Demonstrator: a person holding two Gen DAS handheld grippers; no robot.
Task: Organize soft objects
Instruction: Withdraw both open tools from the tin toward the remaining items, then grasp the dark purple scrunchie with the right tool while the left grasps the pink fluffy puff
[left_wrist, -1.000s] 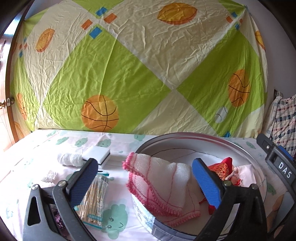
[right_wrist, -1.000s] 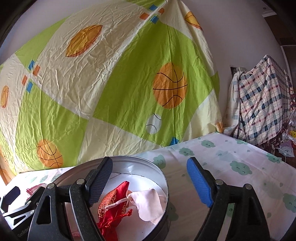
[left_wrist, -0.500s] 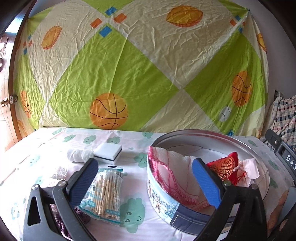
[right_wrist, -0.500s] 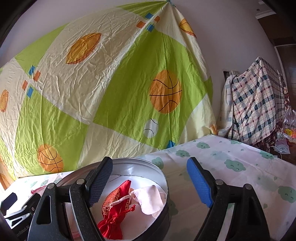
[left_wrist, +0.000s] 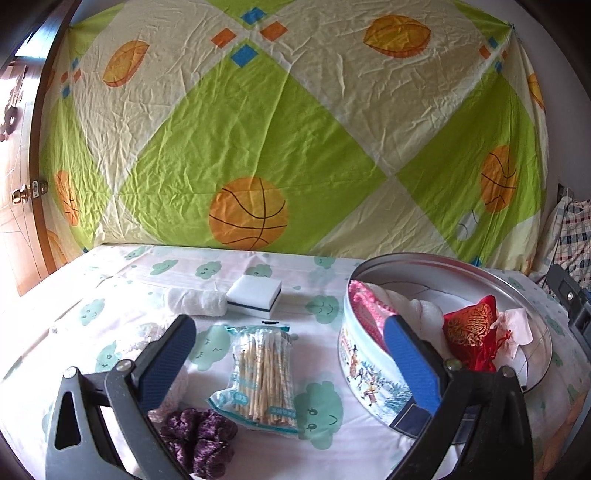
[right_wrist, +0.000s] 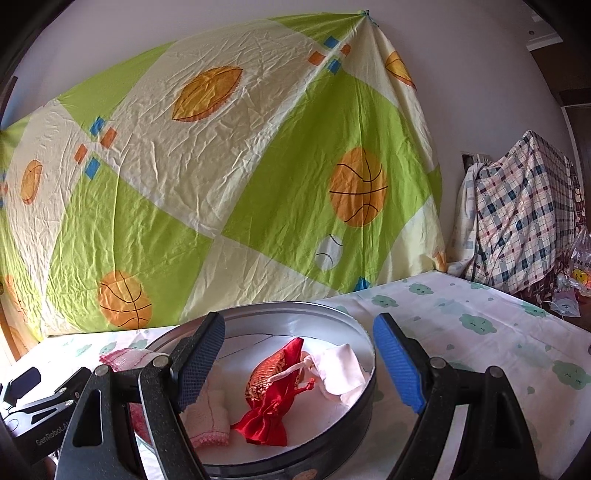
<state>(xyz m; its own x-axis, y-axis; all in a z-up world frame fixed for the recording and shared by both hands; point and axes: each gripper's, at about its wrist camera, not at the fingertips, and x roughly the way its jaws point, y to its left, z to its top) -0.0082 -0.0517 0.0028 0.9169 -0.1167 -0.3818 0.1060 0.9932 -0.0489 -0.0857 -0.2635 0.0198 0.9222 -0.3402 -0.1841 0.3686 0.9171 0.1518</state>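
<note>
At about seven o'clock in the left wrist view, low between your fingers, lies the purple scrunchie (left_wrist: 197, 439), on the desk (left_wrist: 110, 295) just beside the packet of cotton swabs (left_wrist: 260, 376). It looks light, limp and springy, so I'd pinch it across one bunched fold rather than around the whole ring; it should not slip or break. The rolled white cloth (left_wrist: 195, 302) at eleven o'clock will squash too, so take it mid-roll. The sponge (left_wrist: 255, 295) sits touching it on its right. At three o'clock stands the round tin (left_wrist: 369, 369), holding the pink-edged cloth (right_wrist: 207, 413), the red pouch (right_wrist: 271, 391) and a pale pouch (right_wrist: 341, 371). Your left gripper (left_wrist: 288, 358) is spread and empty; your right gripper (right_wrist: 299, 365) likewise, hanging over the tin.
</note>
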